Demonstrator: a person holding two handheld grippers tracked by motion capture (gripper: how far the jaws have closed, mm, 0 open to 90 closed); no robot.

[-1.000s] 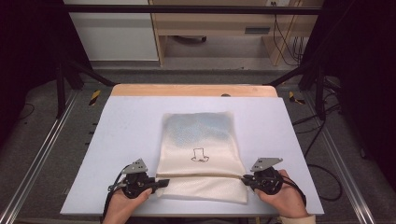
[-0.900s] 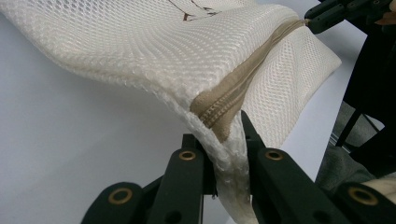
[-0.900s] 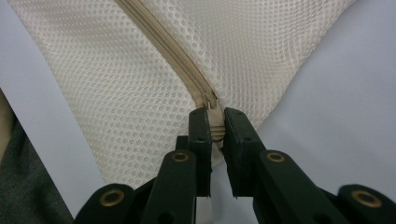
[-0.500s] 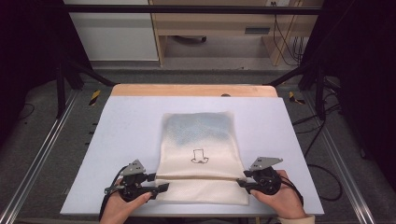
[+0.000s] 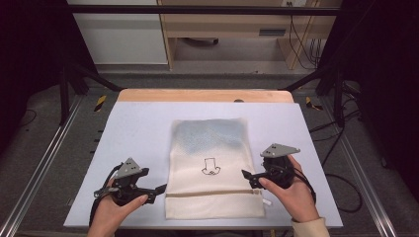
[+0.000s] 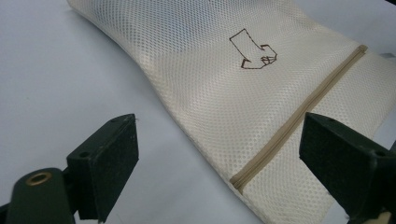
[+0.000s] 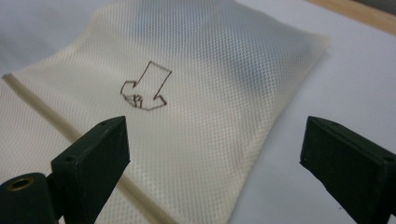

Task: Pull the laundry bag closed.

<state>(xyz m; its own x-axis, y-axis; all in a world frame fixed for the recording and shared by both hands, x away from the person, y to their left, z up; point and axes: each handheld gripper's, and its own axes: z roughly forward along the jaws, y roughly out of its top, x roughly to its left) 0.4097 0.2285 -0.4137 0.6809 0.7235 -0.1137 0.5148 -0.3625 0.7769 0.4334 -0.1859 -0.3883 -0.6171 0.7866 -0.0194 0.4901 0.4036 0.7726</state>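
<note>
Mesh laundry bag is laid flat mid-table on the pale blue mat, zipper across its near end, arrow mark pointing at the zipper.

Left gripper and right gripper are just off the bag's side edges. Both sets of jaws have just been opening and are now spread wide, with nothing between them.

Judged step: release after the bag was laid out. Grippers should be lifted straight up and outward so the mesh isn't snagged or dragged out of square.

No obstructions on the mat. The wooden table edge lies beyond, well apart.
</note>
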